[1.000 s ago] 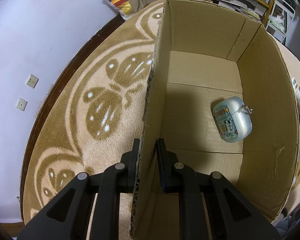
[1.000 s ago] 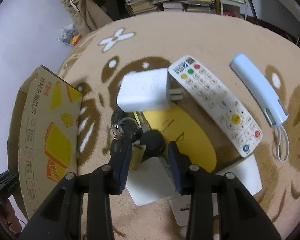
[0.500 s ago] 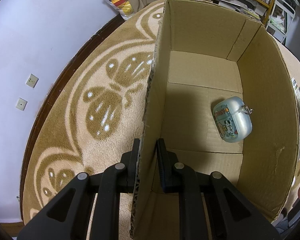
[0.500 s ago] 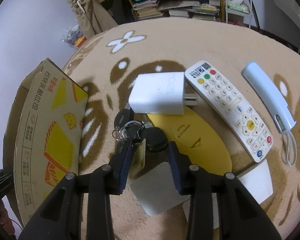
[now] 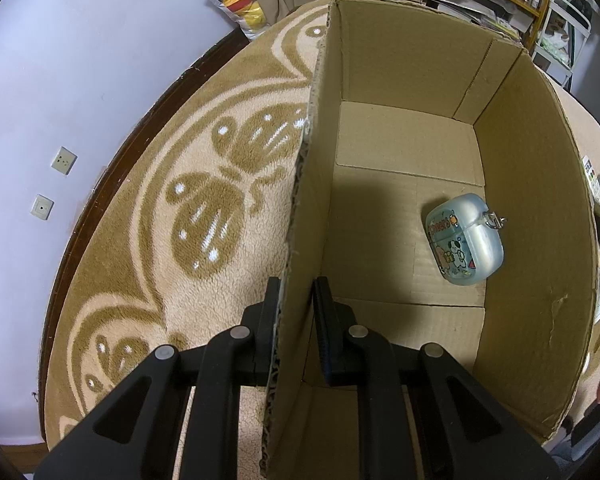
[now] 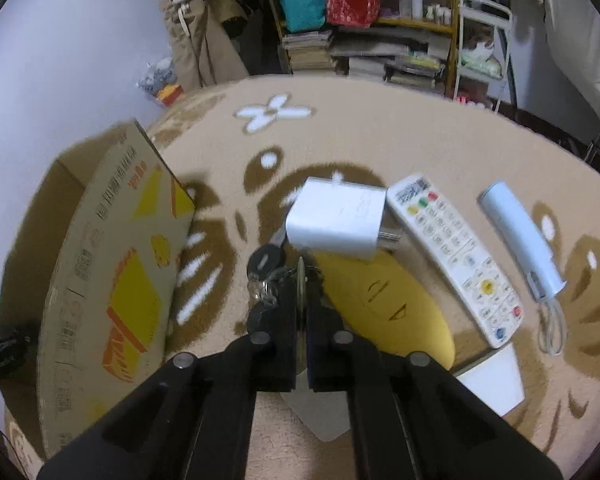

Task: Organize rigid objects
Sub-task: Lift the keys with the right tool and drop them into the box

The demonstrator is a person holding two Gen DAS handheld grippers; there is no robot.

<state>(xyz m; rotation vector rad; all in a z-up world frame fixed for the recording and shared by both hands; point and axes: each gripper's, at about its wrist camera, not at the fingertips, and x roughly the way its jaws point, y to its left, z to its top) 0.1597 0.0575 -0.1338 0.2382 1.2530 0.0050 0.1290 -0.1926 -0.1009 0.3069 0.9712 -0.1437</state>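
The right gripper [image 6: 300, 312] was clamped on the bunch of keys [image 6: 266, 268], which hung just above the carpet [image 6: 380, 132] beside the white charger [image 6: 336, 220]. The cardboard box [image 6: 112, 280] stood at about nine o'clock from it. The left gripper [image 5: 296, 312] pinched the box's near wall, steadying it; an earbud case [image 5: 464, 240] lay inside. The carry likely ran leftward.
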